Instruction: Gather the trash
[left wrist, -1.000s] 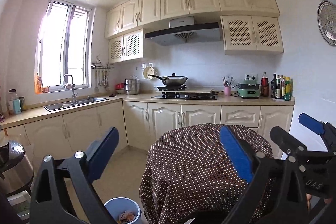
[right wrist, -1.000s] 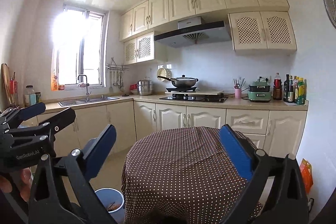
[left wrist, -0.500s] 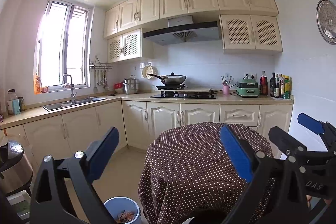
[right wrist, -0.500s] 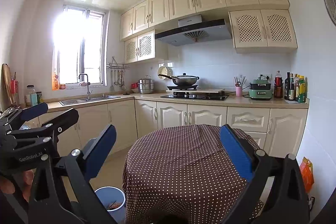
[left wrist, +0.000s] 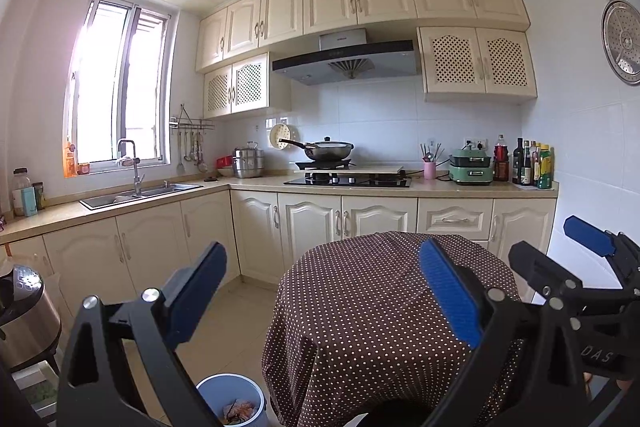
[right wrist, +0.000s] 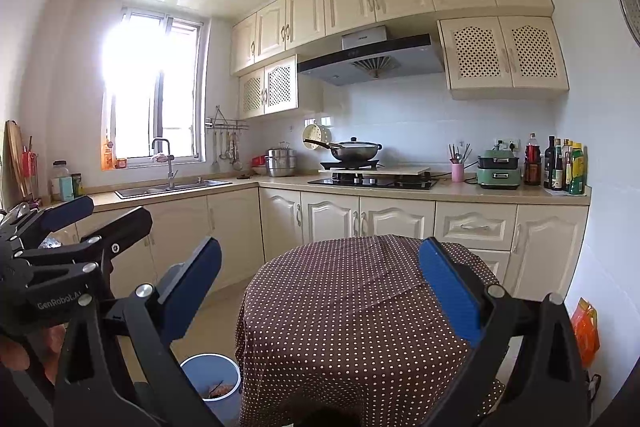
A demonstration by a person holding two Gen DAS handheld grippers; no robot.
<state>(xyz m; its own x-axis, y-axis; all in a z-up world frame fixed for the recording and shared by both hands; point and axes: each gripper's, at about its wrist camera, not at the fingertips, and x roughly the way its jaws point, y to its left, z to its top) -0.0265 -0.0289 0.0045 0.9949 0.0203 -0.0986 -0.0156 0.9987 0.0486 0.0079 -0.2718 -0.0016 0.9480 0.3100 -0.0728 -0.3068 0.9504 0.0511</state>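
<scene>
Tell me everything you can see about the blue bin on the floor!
The bin is a small round bucket, pale blue and plastic-looking, standing upright with no lid on the tiled floor. It sits beside the draped edge of the round table, on its window side; whether cloth and bin touch cannot be told. Inside lies some brownish, crumpled trash, low in the bin. Both grippers are open and hold nothing; the left gripper partly hides the bin's near side.

My left gripper (left wrist: 322,281): black angular frame w/ triangular cut-outs, silver screws, blue ribbed pads (left wrist: 448,291). Right gripper (right wrist: 320,279) same build; in left cam its side shows white letters "DAS". Left one reads "GenRobot.A" in right cam.
</scene>
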